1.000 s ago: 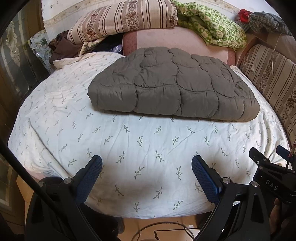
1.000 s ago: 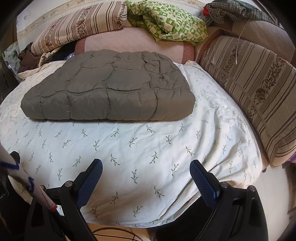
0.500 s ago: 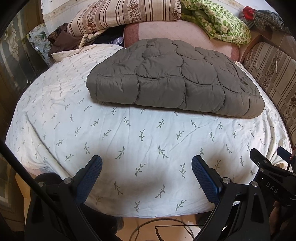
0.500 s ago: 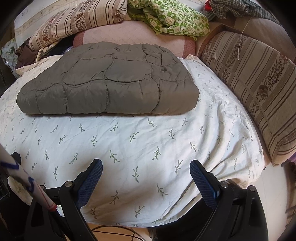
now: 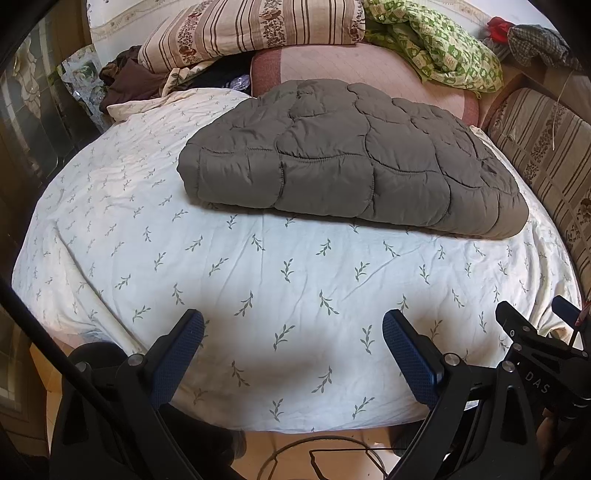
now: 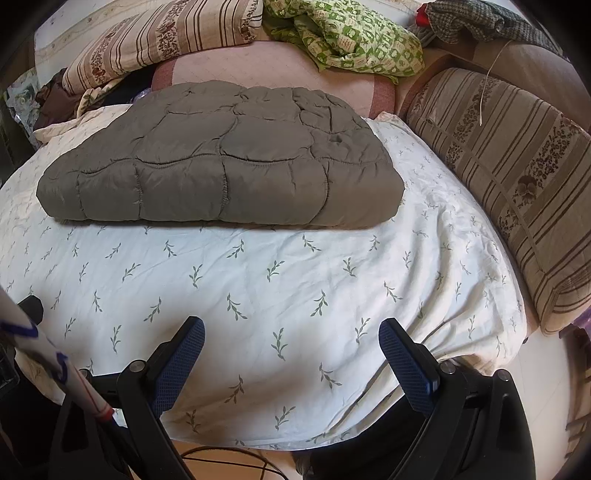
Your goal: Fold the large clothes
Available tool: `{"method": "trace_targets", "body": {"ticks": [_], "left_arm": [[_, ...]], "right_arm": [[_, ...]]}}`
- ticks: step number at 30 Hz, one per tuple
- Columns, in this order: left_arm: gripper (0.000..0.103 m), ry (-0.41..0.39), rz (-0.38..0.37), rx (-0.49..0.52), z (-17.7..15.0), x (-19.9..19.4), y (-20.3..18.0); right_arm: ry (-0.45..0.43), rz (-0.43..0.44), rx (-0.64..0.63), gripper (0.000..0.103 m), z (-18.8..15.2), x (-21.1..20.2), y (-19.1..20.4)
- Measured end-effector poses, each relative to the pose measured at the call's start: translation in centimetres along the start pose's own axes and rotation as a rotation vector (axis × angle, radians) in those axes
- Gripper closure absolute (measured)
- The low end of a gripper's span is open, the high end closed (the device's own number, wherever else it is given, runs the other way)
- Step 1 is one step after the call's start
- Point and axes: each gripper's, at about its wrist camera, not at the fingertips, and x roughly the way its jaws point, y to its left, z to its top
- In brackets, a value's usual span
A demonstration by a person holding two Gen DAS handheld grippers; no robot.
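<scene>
A grey-brown quilted padded garment (image 5: 347, 158) lies folded into a flat block on the white leaf-print bed sheet (image 5: 258, 280), towards the far side; it also shows in the right wrist view (image 6: 221, 166). My left gripper (image 5: 293, 325) is open and empty above the near edge of the bed, well short of the garment. My right gripper (image 6: 291, 332) is open and empty too, over the near edge of the sheet (image 6: 295, 288). The right gripper's body shows at the left wrist view's lower right (image 5: 535, 354).
Striped pillows (image 5: 251, 29), a green patterned blanket (image 5: 443, 48) and a pink cushion (image 5: 369, 70) are piled behind the garment. A striped bolster (image 6: 517, 177) lines the right side. Dark clothes (image 5: 125, 81) lie at the back left. A cable (image 5: 332, 454) lies on the floor below.
Both grippers have tilted down a little and drawn slightly closer to the bed, so the garment sits lower in both views. Both stay open and empty.
</scene>
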Motion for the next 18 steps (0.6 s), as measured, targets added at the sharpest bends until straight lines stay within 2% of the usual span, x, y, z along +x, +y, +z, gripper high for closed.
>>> {"method": "trace_targets", "body": {"ticks": [13, 18], "left_arm": [[0.006, -0.022, 0.010, 0.005, 0.0, -0.6, -0.2], [0.006, -0.018, 0.011, 0.010, -0.1, -0.7, -0.3]], "right_arm": [[-0.050, -0.002, 0.015, 0.005, -0.1, -1.0, 0.1], [-0.128, -0.015, 0.015, 0.005, -0.1, -2.4, 0.0]]}}
